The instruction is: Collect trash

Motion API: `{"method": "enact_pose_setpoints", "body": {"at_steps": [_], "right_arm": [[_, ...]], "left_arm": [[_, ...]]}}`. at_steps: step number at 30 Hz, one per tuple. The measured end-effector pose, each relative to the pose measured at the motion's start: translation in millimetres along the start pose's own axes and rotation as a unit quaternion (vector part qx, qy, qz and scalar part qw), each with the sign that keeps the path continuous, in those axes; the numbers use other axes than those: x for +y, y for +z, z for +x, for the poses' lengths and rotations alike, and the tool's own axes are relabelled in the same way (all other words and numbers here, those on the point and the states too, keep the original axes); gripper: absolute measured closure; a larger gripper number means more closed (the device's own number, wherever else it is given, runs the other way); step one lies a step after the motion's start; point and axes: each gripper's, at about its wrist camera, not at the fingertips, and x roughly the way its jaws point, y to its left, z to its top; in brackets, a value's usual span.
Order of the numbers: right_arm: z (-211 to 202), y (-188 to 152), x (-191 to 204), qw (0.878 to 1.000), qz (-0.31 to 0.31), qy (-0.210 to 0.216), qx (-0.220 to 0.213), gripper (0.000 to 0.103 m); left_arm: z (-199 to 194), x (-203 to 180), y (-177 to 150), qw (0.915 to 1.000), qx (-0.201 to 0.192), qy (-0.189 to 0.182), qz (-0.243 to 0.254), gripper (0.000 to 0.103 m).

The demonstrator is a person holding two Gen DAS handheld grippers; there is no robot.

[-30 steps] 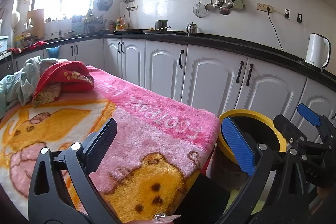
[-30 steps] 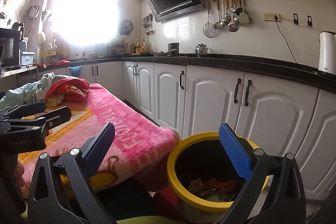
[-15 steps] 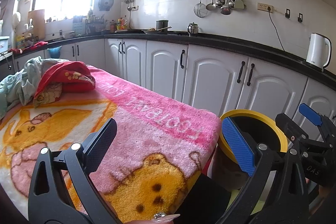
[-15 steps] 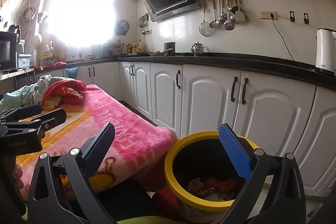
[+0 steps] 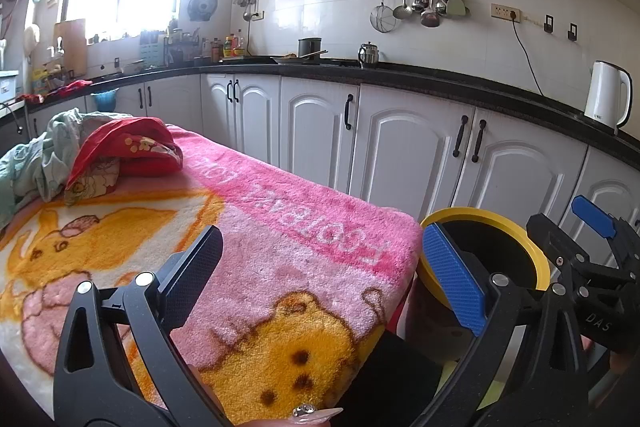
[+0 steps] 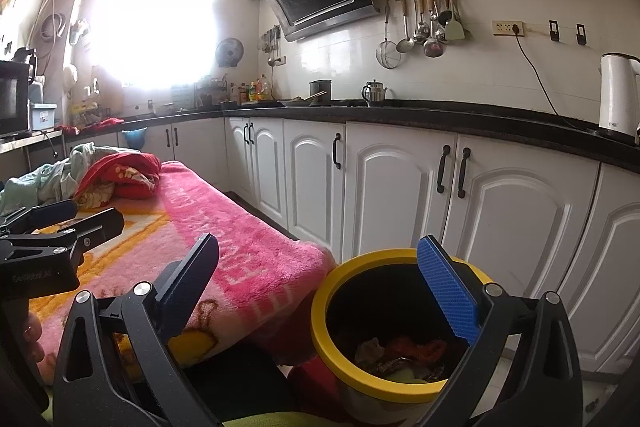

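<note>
Trash (image 6: 400, 351) is already piled inside the yellow-rimmed bin (image 6: 320, 323), just off the blanket-covered surface (image 5: 304, 251). The right gripper (image 6: 320, 287) is held nearest, right above the bin's rim, spread wide and empty. The left gripper (image 5: 316, 267), also spread and empty, is held level over the blanket beside the bin.

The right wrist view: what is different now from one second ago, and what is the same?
Very little changed. The right claw drifted slightly, so the yellow-rimmed bin sits a bit lower-left in its view. Nothing was gripped or released. Both claws stay open and empty, the left claw over the pink blanket, and the trash lies in the bin as before.
</note>
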Motion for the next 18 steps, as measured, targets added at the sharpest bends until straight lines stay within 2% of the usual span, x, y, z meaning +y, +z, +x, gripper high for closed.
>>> {"method": "enact_pose_setpoints", "body": {"at_steps": [18], "right_arm": [[0.7, 0.0, -1.1, 1.000, 0.001, 0.000, 0.000, 0.006]], "left_arm": [[-0.2, -0.6, 0.3, 1.0000, 0.001, 0.000, 0.000, 0.011]]}}
